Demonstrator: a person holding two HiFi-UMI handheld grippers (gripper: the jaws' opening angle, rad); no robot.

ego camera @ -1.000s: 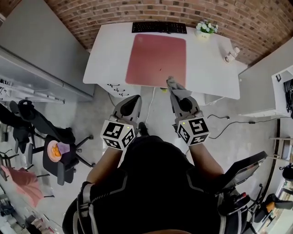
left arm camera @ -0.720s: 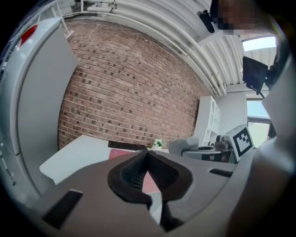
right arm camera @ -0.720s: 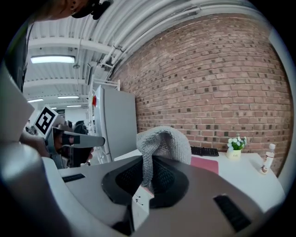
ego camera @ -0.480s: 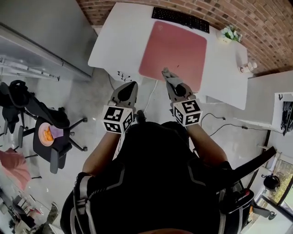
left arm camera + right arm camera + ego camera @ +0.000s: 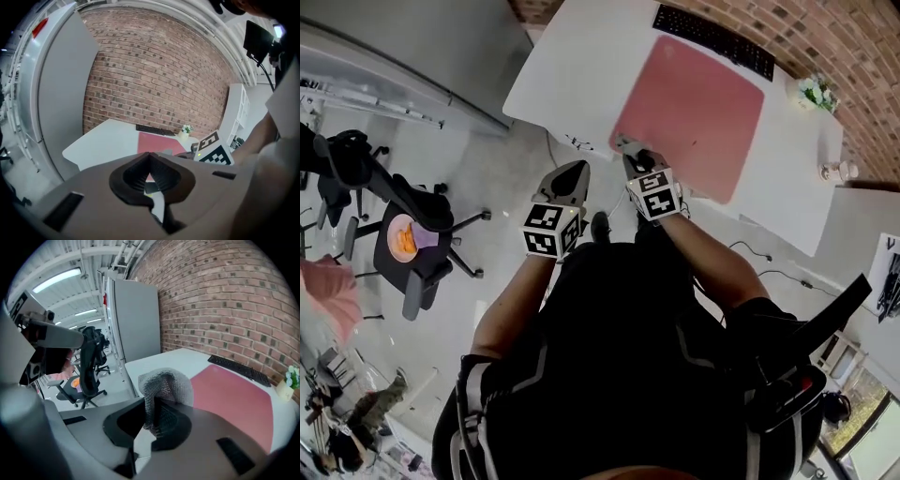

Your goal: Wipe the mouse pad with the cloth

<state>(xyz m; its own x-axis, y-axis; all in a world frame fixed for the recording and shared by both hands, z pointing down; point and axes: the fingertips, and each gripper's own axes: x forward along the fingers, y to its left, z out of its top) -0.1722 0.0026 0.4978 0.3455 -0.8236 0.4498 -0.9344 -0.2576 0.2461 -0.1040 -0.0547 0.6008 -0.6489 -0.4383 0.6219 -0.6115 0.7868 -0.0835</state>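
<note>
A pink mouse pad [image 5: 694,117] lies on the white desk [image 5: 572,66], in front of a black keyboard [image 5: 712,42]. My right gripper [image 5: 630,156] is shut on a grey mesh cloth [image 5: 624,146] at the pad's near left corner. In the right gripper view the cloth [image 5: 164,385] bulges up from between the jaws of the right gripper [image 5: 152,401], with the pad [image 5: 234,390] stretching beyond. My left gripper [image 5: 575,172] hangs over the floor just short of the desk edge; its jaws are shut with nothing in them. The left gripper view looks past that gripper [image 5: 150,154] to the pad [image 5: 159,143].
A small potted plant [image 5: 816,91] and a small bottle [image 5: 834,172] stand on the desk's right side. A grey cabinet [image 5: 412,47] stands to the left. An office chair [image 5: 408,244] with an orange item sits on the floor at left. A cable [image 5: 759,262] runs along the floor.
The right gripper has carried the cloth forward from the desk's front edge onto the pad's near left corner. The head view has swung, so the desk now sits tilted. The left gripper barely moved.
</note>
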